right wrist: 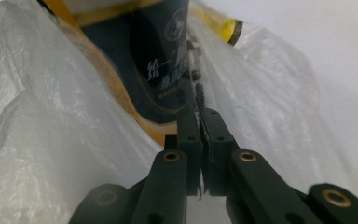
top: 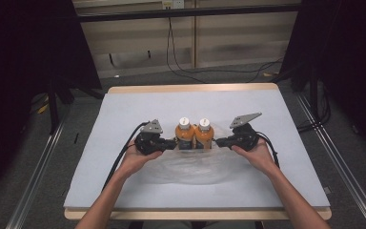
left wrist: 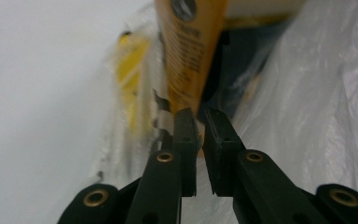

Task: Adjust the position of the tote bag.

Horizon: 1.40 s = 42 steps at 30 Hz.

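Two orange bottles with white caps stand side by side mid-table, the left bottle (top: 184,132) touching the right bottle (top: 204,133). A clear plastic bag (top: 190,167) lies around their bases and spreads toward me. My left gripper (top: 174,143) is at the bottles' left, shut on the bag's edge. In the left gripper view the jaws (left wrist: 201,119) pinch thin film (left wrist: 317,107) just before an orange bottle (left wrist: 191,51). My right gripper (top: 218,141) is at their right. Its jaws (right wrist: 200,116) are shut on the bag's serrated edge (right wrist: 51,121), close to a bottle's dark label (right wrist: 154,70).
The pale mat (top: 124,109) covers the wooden table (top: 190,88). Open mat surrounds the bottles on all sides. Black cables (top: 181,67) run over the floor beyond the far edge, and metal rails (top: 38,167) flank the table.
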{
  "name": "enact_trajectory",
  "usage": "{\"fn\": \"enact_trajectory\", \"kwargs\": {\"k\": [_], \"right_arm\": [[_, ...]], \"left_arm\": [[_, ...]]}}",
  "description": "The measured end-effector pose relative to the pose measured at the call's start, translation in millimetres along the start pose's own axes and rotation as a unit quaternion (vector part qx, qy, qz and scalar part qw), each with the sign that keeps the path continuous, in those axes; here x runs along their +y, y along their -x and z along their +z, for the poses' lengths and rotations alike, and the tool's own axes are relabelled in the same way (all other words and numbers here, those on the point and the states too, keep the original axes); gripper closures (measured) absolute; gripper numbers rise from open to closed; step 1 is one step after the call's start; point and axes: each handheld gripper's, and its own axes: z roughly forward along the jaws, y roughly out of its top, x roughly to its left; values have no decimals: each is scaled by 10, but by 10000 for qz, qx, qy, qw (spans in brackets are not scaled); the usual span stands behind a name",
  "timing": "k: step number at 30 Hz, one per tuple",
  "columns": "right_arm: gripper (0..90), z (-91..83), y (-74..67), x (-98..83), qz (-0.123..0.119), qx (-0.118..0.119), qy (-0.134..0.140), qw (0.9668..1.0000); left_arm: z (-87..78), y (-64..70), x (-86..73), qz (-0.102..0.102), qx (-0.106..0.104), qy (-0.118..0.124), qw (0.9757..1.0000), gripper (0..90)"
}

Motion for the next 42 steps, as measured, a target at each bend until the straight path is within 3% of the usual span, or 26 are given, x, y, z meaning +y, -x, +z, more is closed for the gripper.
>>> {"fn": "enact_trajectory", "kwargs": {"k": [5, 8, 9, 10, 13, 18, 20, 21, 23, 27, 29, 33, 34, 36, 37, 38, 40, 42], "right_arm": [[882, 164, -24, -16, -55, -25, -300, 9995], [882, 236, -11, -19, -45, -38, -470, 9989], [882, 262, -6, -20, -41, -50, -534, 9986], [882, 262, -6, -20, -41, -50, -534, 9986], [886, 332, 2, -30, -14, -172, -892, 9959], [900, 303, 8, -13, -39, -238, -1088, 9938], [900, 265, 22, -15, -99, -308, -1229, 9919], [900, 217, 31, -16, -203, -439, -1411, 9888], [900, 194, 31, -16, -189, -490, -1526, 9869], [900, 123, 43, -13, -360, -601, -1900, 9793], [900, 103, 47, -20, -427, -637, -1962, 9776], [900, 40, 39, -39, -599, -750, -2235, 9700], [900, 40, 39, -39, -599, -750, -2235, 9700], [900, 13, 30, -53, -675, -760, -2342, 9669], [900, -20, 0, -66, -714, -815, -2508, 9619], [900, -40, -10, -74, -767, -827, -2593, 9592], [900, -58, -16, -87, -764, -837, -2612, 9586], [900, -107, 15, -131, -647, -799, -2539, 9618]], "left_arm": [[152, 26, -36, 131, 182, -646, 9977, 842], [164, 8, -52, 57, 168, -634, 9978, 845], [180, -11, -62, 39, 198, -821, 9964, 845], [180, -11, -62, 39, 198, -821, 9964, 845], [223, -7, -83, -16, 293, -950, 9950, 855], [202, 15, -85, 52, 428, -1048, 9936, 864], [171, 14, -85, 152, 525, -1174, 9916, 864], [157, 19, -91, 161, 582, -1213, 9908, 866], [135, 23, -98, 265, 737, -1292, 9885, 866], [108, -9, -103, 258, 710, -1367, 9877, 882], [96, -19, -106, 298, 718, -1412, 9869, 889], [63, 15, -112, 393, 665, -1531, 9852, 900], [63, 15, -112, 393, 665, -1531, 9852, 900], [42, 33, -118, 386, 676, -1612, 9838, 900], [14, 53, -135, 423, 619, -1662, 9832, 900], [-8, 56, -148, 419, 545, -1671, 9835, 900], [-26, 64, -167, 448, 543, -1657, 9837, 900], [-64, 73, -190, 478, 590, -1713, 9823, 900]]}}
